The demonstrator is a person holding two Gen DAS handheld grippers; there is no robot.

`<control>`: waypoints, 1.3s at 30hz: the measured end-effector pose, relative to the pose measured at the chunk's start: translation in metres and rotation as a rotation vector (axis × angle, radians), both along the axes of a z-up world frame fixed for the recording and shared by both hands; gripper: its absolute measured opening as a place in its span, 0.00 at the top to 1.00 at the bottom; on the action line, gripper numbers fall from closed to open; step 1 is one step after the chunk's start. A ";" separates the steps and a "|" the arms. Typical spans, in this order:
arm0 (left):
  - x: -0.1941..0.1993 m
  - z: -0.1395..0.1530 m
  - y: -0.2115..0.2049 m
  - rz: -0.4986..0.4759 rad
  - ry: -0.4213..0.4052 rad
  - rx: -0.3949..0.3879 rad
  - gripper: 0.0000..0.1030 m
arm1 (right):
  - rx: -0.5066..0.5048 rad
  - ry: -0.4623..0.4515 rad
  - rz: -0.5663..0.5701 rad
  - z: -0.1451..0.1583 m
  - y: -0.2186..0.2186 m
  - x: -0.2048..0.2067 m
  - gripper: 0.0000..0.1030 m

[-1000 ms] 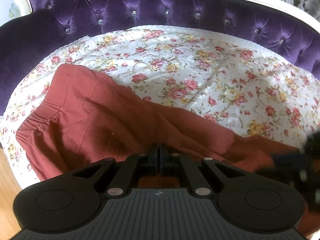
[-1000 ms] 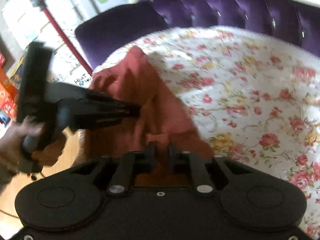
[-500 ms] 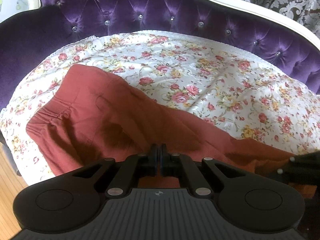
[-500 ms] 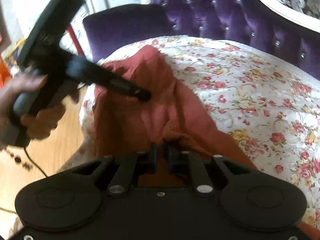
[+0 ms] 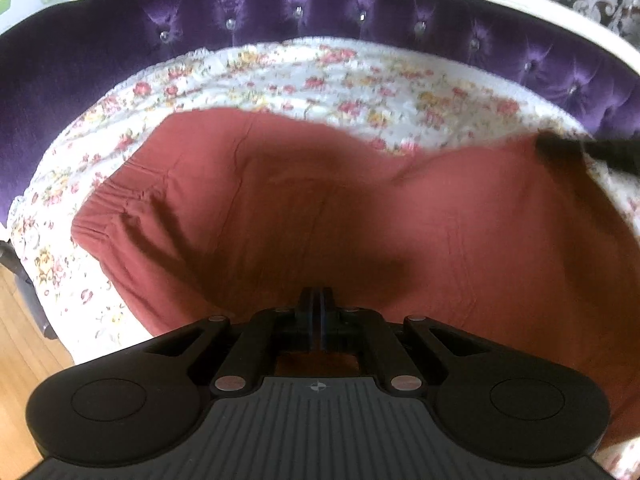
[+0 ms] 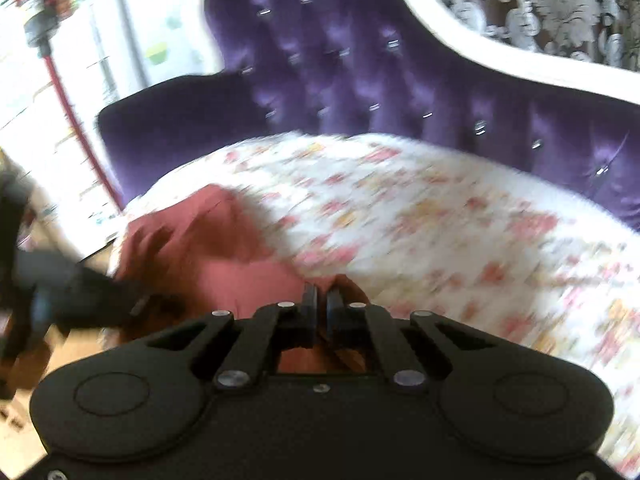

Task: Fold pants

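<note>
- Left wrist view: the rust-red pants [image 5: 320,208] lie spread across the near half of the floral seat cover [image 5: 360,76], waistband toward the left edge, cloth running off to the right.
- The left claw [image 5: 316,312] is clenched, its fingers pressed together at the near hem of the pants; cloth seems pinched between them, though the tips hide the contact.
- The right claw [image 5: 560,148] reaches in from the right rim, blurred, at the far right edge of the pants.
- Bare floral cover lies open beyond the pants, up to the tufted purple sofa back [image 5: 360,4]; a strip of wooden floor [image 5: 20,340] shows at lower left.
- Right wrist view, blurred: the right claw [image 6: 320,308] is clenched on a fold of the pants [image 6: 224,256], which bunch at the cover's left edge.
- The left claw [image 6: 136,300] pokes in from the left, touching the pants.
- The floral seat cover [image 6: 460,216] to the right is open; the sofa back [image 6: 400,80] and armrest [image 6: 172,120] bound it behind and left.
</note>
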State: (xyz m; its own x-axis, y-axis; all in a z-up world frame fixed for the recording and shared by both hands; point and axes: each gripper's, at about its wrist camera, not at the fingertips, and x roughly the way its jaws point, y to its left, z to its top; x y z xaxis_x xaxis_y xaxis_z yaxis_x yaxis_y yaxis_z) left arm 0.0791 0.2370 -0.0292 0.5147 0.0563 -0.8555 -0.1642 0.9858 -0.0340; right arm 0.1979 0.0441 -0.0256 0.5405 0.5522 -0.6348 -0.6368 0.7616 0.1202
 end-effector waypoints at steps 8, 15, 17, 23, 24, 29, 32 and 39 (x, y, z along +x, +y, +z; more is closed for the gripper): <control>-0.008 -0.003 -0.005 -0.040 -0.001 0.041 0.96 | -0.106 0.081 -0.070 -0.036 0.007 0.066 0.95; -0.022 -0.003 -0.001 -0.047 0.011 0.042 0.96 | -0.126 0.089 -0.117 -0.056 0.004 0.067 0.93; -0.024 0.002 0.002 -0.031 0.010 0.038 0.96 | -0.116 0.083 -0.145 -0.050 -0.003 0.069 0.84; -0.020 0.021 -0.002 -0.004 -0.057 0.031 0.96 | -0.032 0.064 -0.230 -0.011 -0.037 0.053 0.69; -0.017 0.021 -0.006 -0.010 -0.059 0.024 0.96 | -0.018 0.074 -0.235 -0.006 -0.042 0.047 0.69; -0.002 -0.006 -0.024 -0.061 0.023 0.013 0.96 | -0.020 0.095 -0.257 0.003 -0.080 0.000 0.69; -0.001 -0.001 -0.036 -0.051 0.028 0.066 0.96 | -0.049 0.089 -0.292 0.006 -0.117 -0.028 0.69; 0.000 0.027 -0.092 -0.136 -0.032 0.000 0.96 | -0.155 0.047 -0.430 0.017 -0.207 -0.072 0.69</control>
State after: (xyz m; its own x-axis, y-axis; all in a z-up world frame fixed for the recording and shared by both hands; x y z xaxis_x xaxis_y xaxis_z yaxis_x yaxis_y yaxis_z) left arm 0.0786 0.1451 -0.0017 0.5449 -0.0156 -0.8384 -0.0283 0.9989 -0.0371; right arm 0.1263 -0.1631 -0.0089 0.6684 0.1801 -0.7216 -0.2552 0.9669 0.0049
